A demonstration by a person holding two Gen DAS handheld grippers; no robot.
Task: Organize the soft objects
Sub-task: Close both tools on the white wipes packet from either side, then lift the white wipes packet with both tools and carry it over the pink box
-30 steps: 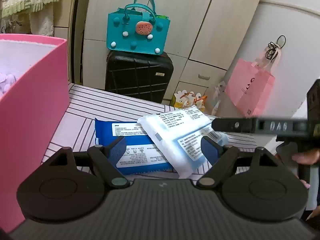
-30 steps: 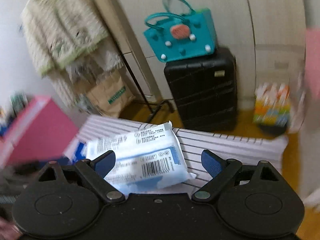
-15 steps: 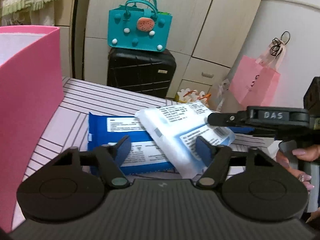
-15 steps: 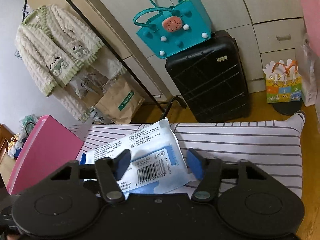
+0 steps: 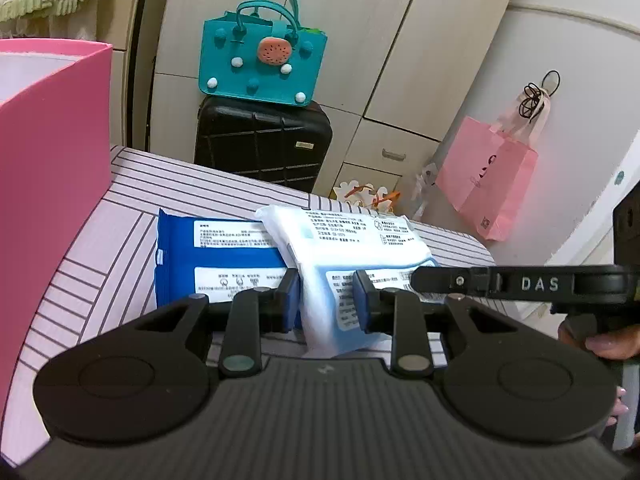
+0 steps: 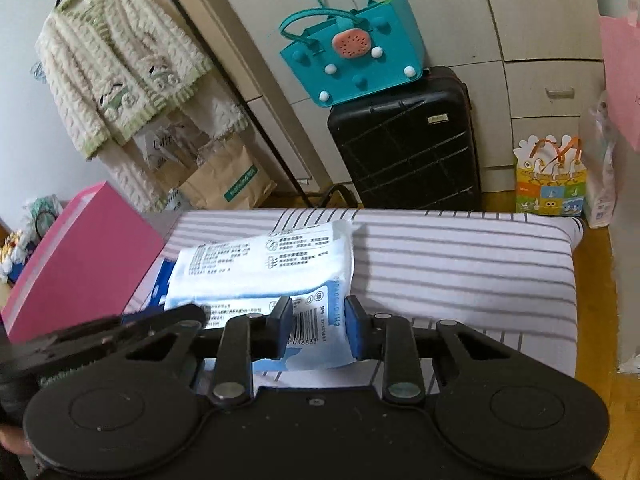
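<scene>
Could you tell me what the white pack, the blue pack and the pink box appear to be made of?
White pack: likely thin soft plastic film, slightly glossy; it creases and puckers.
Blue pack: likely the same film, shinier, with a crimped end seam.
Pink box: probably matte cardboard; flat stiff walls, sharp corner, white inside.

light: even indoor, moderately bright, source not visible
shadows: soft, faint under the white pack point(image 6: 264, 264) on the striped surface point(image 6: 460, 264)
glare: none
blur: left gripper arm at the right view's lower left smeared; rest sharp
distortion: strong fisheye, wardrobe point(image 5: 400, 40) edges behind the black suitcase point(image 5: 262, 144) bow, dark corners
</scene>
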